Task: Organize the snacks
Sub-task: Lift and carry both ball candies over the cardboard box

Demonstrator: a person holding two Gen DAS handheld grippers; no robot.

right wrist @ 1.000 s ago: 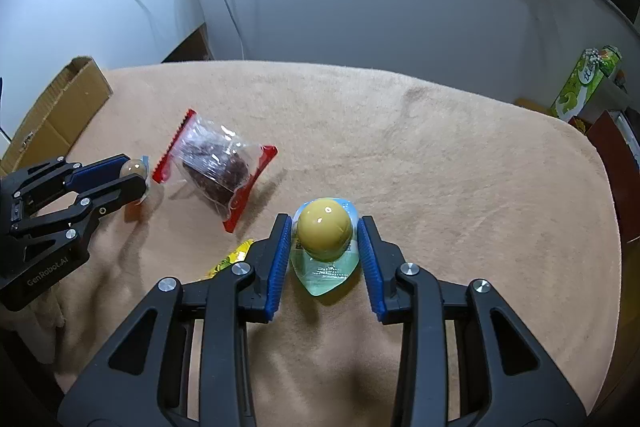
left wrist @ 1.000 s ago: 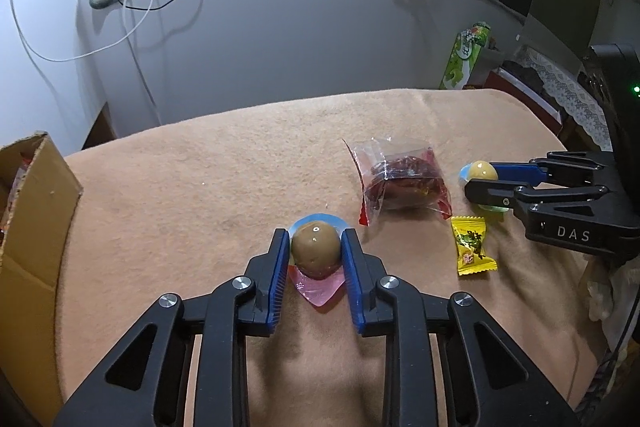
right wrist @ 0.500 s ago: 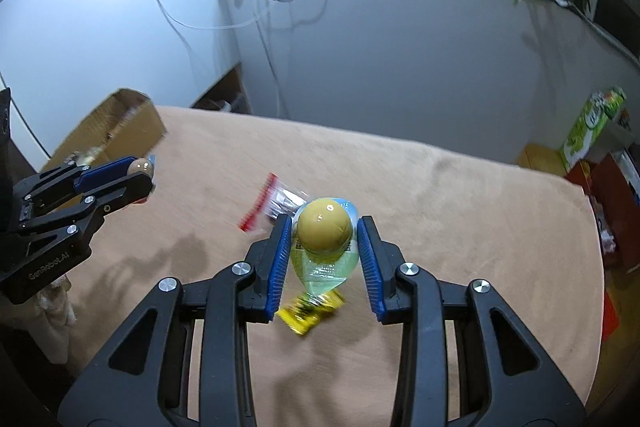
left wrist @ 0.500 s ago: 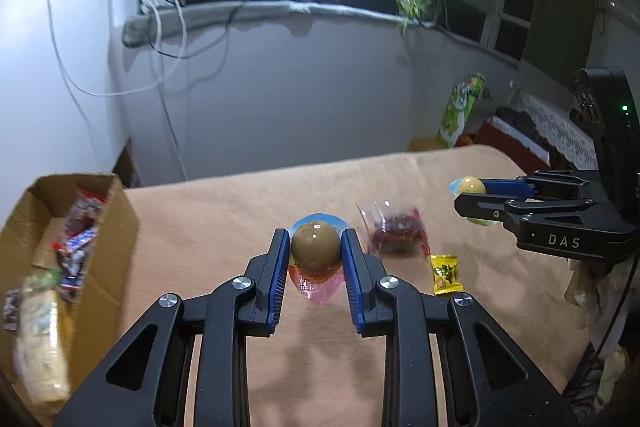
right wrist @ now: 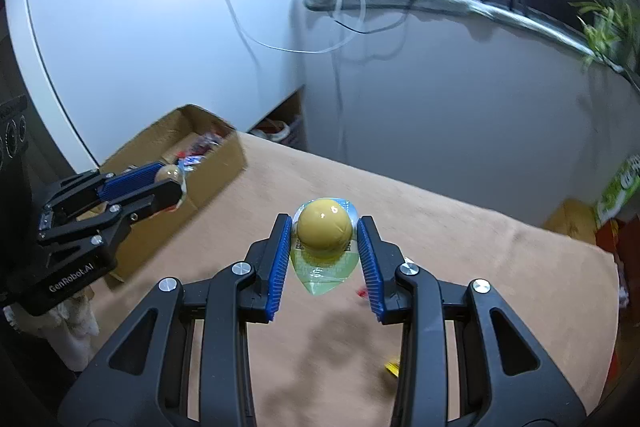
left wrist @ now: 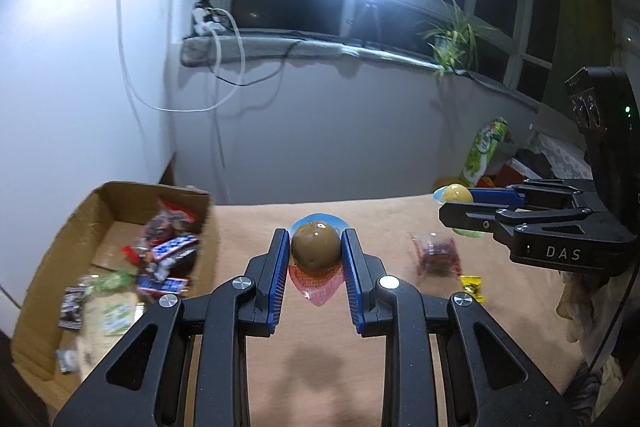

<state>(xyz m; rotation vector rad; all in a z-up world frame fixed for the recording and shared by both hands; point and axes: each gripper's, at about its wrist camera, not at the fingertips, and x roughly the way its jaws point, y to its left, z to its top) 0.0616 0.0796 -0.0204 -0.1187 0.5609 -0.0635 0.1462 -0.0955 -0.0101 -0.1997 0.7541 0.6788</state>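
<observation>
1. Left tongs [left wrist: 315, 259] clamp brown jelly cup [left wrist: 314, 249], held aloft right of the cardboard box [left wrist: 120, 211].
2. Right tongs [right wrist: 324, 239] clamp yellow jelly cup [right wrist: 324, 233], farther right of the box.
3. Step: carrying; next, probably release both over the box.

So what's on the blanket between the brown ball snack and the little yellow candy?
In the left wrist view, a clear packet of dark red snacks lies between the brown ball snack and the yellow candy.
</observation>
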